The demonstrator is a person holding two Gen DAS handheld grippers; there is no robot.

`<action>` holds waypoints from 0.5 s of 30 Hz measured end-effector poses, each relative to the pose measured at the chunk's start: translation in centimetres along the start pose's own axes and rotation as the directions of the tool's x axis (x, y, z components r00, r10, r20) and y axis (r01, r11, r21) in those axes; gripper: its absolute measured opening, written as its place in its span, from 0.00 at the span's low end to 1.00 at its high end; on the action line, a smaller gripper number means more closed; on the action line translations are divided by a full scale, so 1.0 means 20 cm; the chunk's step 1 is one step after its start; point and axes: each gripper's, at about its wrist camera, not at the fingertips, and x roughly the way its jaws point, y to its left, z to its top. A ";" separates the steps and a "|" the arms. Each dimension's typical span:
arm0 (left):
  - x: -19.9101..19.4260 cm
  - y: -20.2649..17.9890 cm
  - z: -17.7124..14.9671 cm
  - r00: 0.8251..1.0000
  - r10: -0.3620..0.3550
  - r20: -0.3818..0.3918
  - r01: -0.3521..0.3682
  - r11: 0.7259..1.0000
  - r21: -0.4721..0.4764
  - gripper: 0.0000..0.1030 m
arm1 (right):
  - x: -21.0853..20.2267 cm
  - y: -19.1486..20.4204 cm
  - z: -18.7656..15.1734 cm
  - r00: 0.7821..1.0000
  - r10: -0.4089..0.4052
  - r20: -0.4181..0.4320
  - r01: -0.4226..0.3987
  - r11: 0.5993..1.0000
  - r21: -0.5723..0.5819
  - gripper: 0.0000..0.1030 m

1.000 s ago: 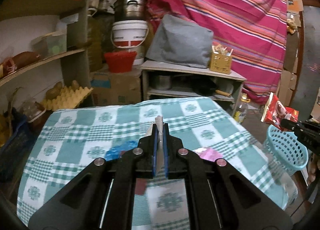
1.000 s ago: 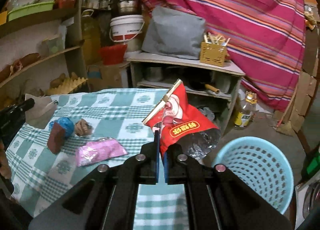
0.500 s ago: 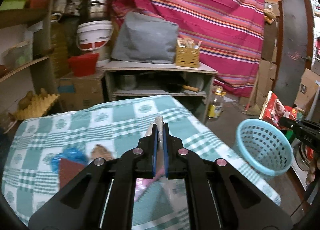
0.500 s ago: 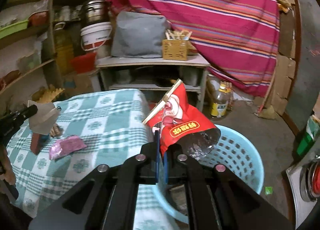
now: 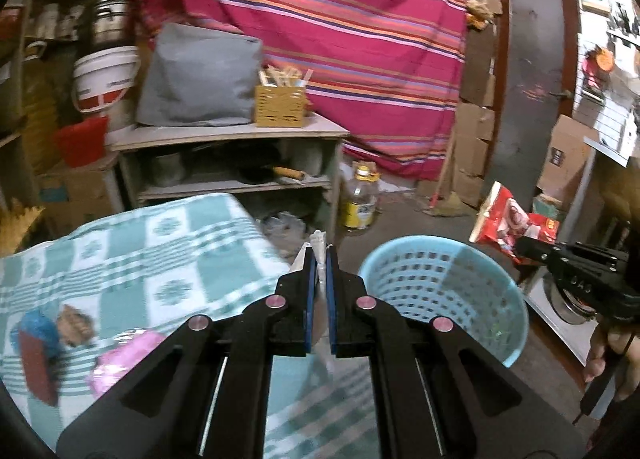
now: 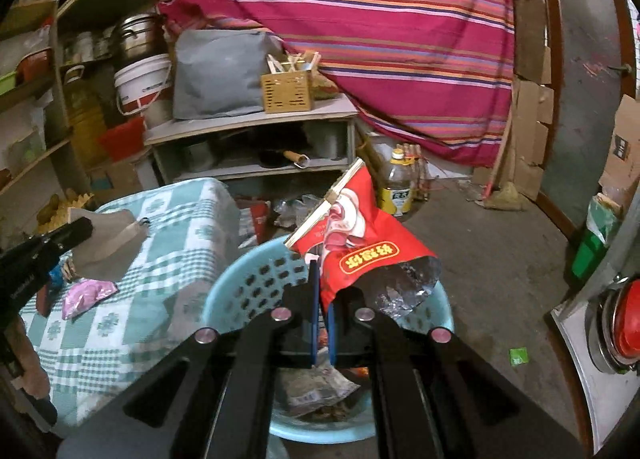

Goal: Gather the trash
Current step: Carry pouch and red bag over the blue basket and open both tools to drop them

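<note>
Trash still lies on the worktop [image 5: 172,243], which wears a green checked cloth: at its left a dark red block [image 5: 38,359] beside a blue wad [image 5: 34,329], then a brown crumpled scrap [image 5: 74,329], then a pink foil wrapper [image 5: 120,359]. They sit close together near the front edge, apart from the basket, so they are not yet collected.

Right of them, the left hand-held gripper [image 5: 319,259] is clamped narrow on a pale crumpled paper [image 6: 110,239], which pokes out above its blue pads [image 5: 309,291] in the left wrist view and hangs beyond the tip in the right wrist view. The pinch on one edge lets the rest dangle free, probably so it can drop cleanly. It hangs over the worktop's edge, near the basket but not over it.

Further right stands the light blue perforated basket [image 5: 444,287] on the floor just beside the worktop, low enough to drop things into. Some wrappers already lie at its bottom.

The right hand-held gripper [image 6: 322,271] is closed tight on a red snack bag [image 6: 360,235] by its lower corner, the torn silver mouth sagging to the right. It is directly above the basket, so release looks like the next step.
</note>
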 end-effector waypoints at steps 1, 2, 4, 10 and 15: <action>0.02 -0.02 0.00 1.000 -0.008 -0.004 0.008 1.000 0.000 0.04 | 0.01 -0.02 0.00 1.000 -0.006 -0.003 0.006 1.000 0.003 0.03; 0.04 -0.05 0.01 1.000 -0.018 -0.007 0.018 1.000 0.000 0.04 | 0.01 -0.04 0.00 1.000 -0.011 -0.006 0.011 1.000 0.007 0.03; 0.08 -0.12 0.04 0.999 -0.039 -0.005 0.039 0.999 0.010 0.04 | 0.02 -0.08 -0.01 1.000 -0.020 -0.013 0.021 1.000 0.018 0.03; 0.18 -0.26 0.02 0.994 -0.108 -0.022 0.108 0.994 0.018 0.04 | 0.05 -0.17 -0.02 0.999 -0.026 -0.029 0.028 0.998 0.058 0.03; 0.27 -0.36 0.00 0.987 -0.145 -0.062 0.147 0.989 0.019 0.04 | 0.07 -0.19 -0.04 0.999 -0.030 -0.039 0.033 0.998 0.057 0.03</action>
